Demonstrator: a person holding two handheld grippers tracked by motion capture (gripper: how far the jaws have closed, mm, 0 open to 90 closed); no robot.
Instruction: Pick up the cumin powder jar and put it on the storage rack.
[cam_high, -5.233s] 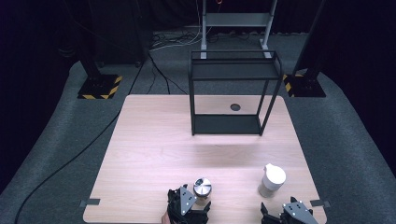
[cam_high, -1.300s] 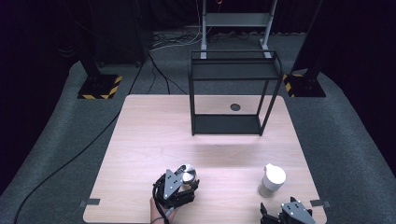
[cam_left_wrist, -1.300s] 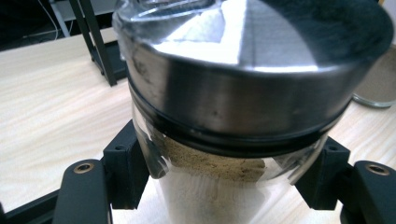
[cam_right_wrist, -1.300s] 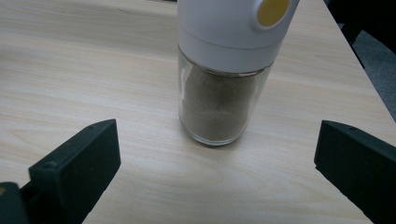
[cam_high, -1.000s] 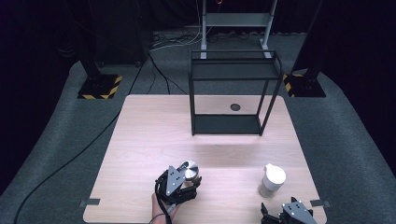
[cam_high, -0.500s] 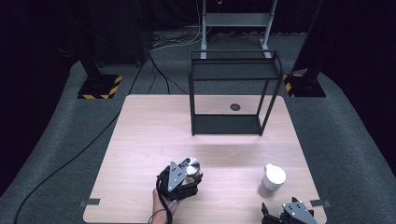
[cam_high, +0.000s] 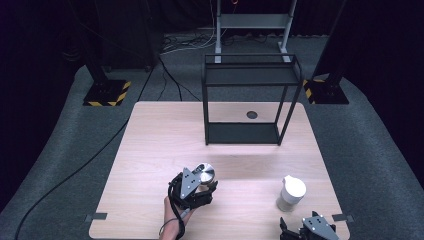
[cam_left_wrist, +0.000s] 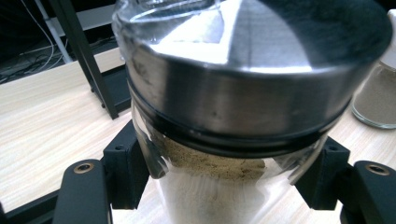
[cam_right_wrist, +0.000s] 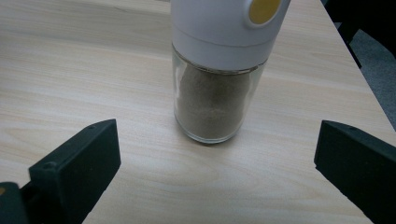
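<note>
Gripping steel-lidded jar, left gripper clenched below lid; keep upright, carry toward black rack. Right gripper released behind white-capped shaker.

1. Left gripper: black blocky body, grey three-cornered plate on top, and a thin black cable looping back near the table's front edge.
2. Its jaws are matte black with round screw holes.
3. Right gripper: same black build and grey plate.

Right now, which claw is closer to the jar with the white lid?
The right claw. It sits open just short of the white-lidded jar. The left claw is off to the side across the table, shut on the metal-lidded jar.
</note>
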